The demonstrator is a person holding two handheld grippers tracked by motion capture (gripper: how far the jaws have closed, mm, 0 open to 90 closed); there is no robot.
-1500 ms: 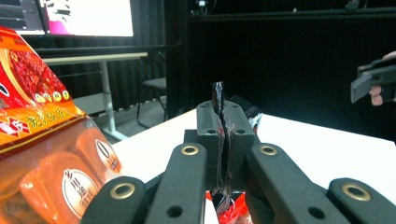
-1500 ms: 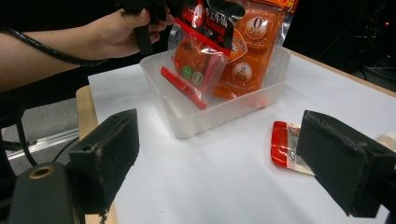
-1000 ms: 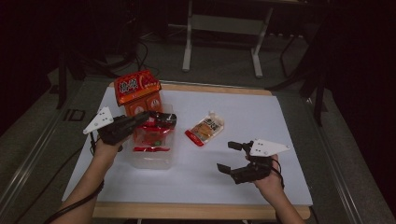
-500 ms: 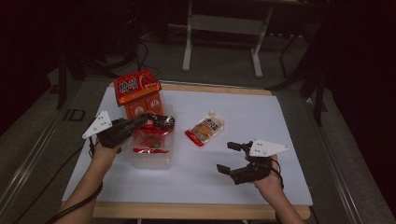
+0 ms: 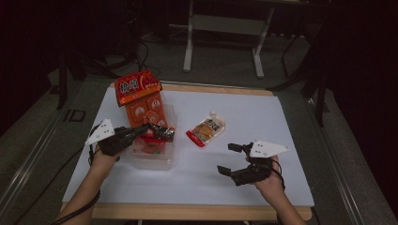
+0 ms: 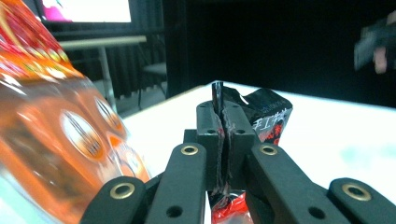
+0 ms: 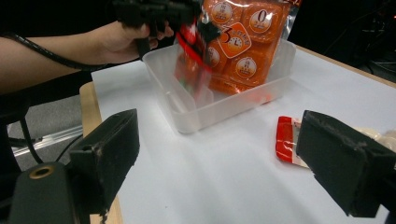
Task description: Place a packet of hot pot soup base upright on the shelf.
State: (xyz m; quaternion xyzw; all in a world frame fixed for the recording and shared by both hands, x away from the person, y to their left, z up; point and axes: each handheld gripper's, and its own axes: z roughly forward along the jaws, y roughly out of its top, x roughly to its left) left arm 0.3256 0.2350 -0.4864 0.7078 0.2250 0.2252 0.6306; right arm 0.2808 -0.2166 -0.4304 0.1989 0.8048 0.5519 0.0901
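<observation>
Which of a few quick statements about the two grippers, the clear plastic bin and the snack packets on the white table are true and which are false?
1. The left gripper has its jaws closed on a black and red snack packet. True.
2. The right gripper holds the small orange and red snack packet. False: its jaws are open and empty, and that packet lies on the white table.
3. The large orange multipack bag stands in the clear plastic bin. True.
4. The black and red snack packet lies flat on the table beside the bin. False: it is held above the bin.
5. The small orange and red snack packet is inside the bin. False: it lies outside, between the bin and the right gripper.
</observation>
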